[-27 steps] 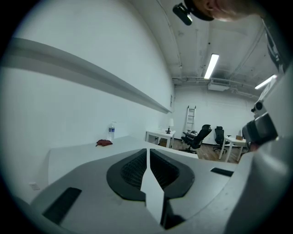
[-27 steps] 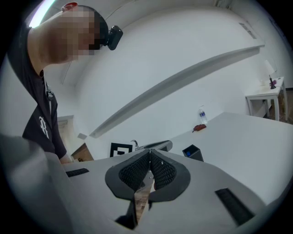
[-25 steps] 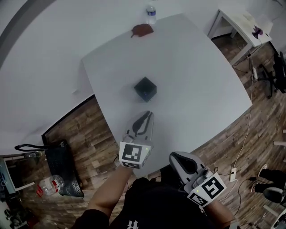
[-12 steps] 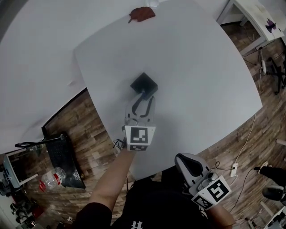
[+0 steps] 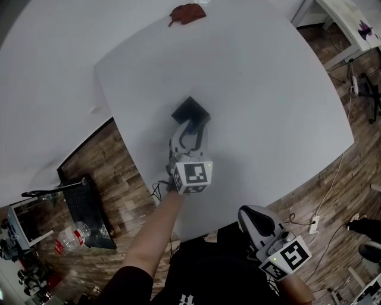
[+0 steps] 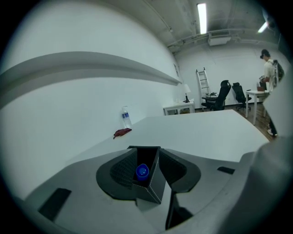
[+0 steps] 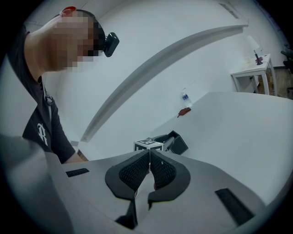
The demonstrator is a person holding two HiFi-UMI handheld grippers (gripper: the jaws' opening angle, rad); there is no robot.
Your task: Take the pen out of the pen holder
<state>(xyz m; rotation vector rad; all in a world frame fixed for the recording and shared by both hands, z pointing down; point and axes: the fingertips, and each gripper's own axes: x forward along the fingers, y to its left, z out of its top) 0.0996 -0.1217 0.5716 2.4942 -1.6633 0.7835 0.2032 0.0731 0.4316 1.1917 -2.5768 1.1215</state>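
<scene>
A black square pen holder (image 5: 191, 112) stands on the white table (image 5: 268, 107). The left gripper view looks into it, where the blue top of a pen (image 6: 142, 171) pokes up inside the holder (image 6: 149, 180). My left gripper (image 5: 190, 126) is at the holder's near corner. Its jaws have just been opening and now stand wide, one on each side of that corner and the pen, pads (image 6: 120, 170) not pressing on either. My right gripper (image 5: 249, 213) hangs low near my body off the table's front edge, pads (image 7: 137, 170) together on nothing.
A red-brown cloth (image 5: 187, 13) lies at the table's far edge, with a water bottle (image 6: 125, 118) beside it. A white side table (image 5: 351, 24) stands at the far right. A dark bag (image 5: 83, 208) and a bottle (image 5: 68, 238) sit on the wooden floor at left. A person (image 6: 270, 73) stands far back.
My left gripper has moved forward and down to the pen holder and its jaws have opened from shut. The right gripper has sunk a little toward my body.
</scene>
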